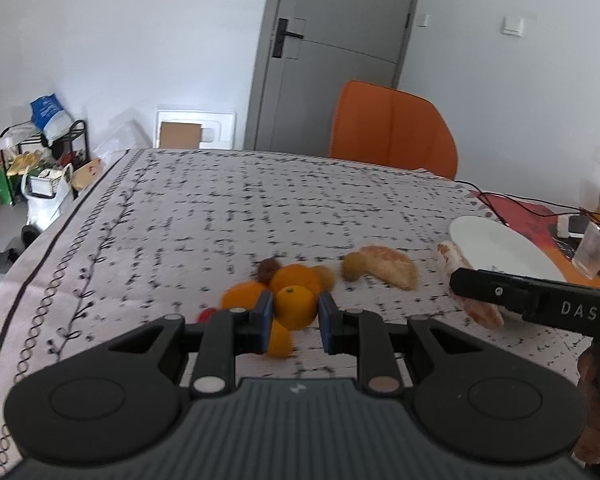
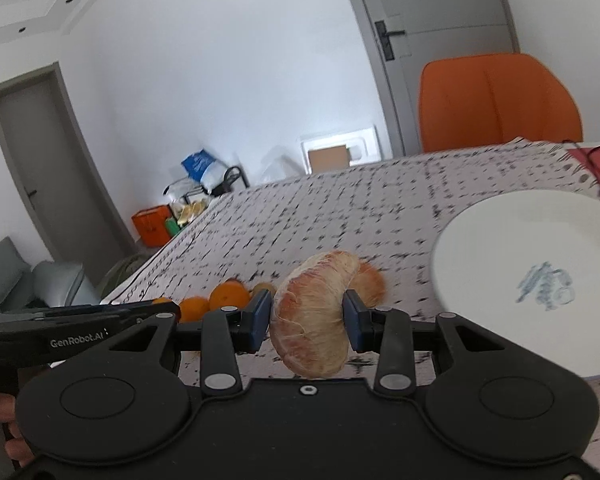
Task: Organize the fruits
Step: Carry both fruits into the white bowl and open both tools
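Note:
My left gripper [image 1: 294, 318] is shut on a small orange [image 1: 295, 306], lifted a little above the patterned tablecloth [image 1: 260, 208]. Behind it lies a cluster of oranges [image 1: 294, 278] with a small brown fruit [image 1: 269, 269]. My right gripper [image 2: 306, 316] is shut on a peeled pomelo segment [image 2: 314, 316], held over the cloth. A second pomelo segment [image 1: 386, 266] lies on the cloth to the right of the oranges. The white plate [image 2: 540, 280] sits at the right, with nothing on it. In the left wrist view the right gripper's black body [image 1: 540, 300] crosses in front of the plate [image 1: 496, 248].
An orange chair [image 1: 392, 128] stands at the table's far side. Cables, a clear cup [image 1: 594, 252] and small devices crowd the far right on a red mat. A cluttered rack [image 1: 48, 152] stands on the floor to the left. A person's hand [image 1: 598, 408] holds the right gripper.

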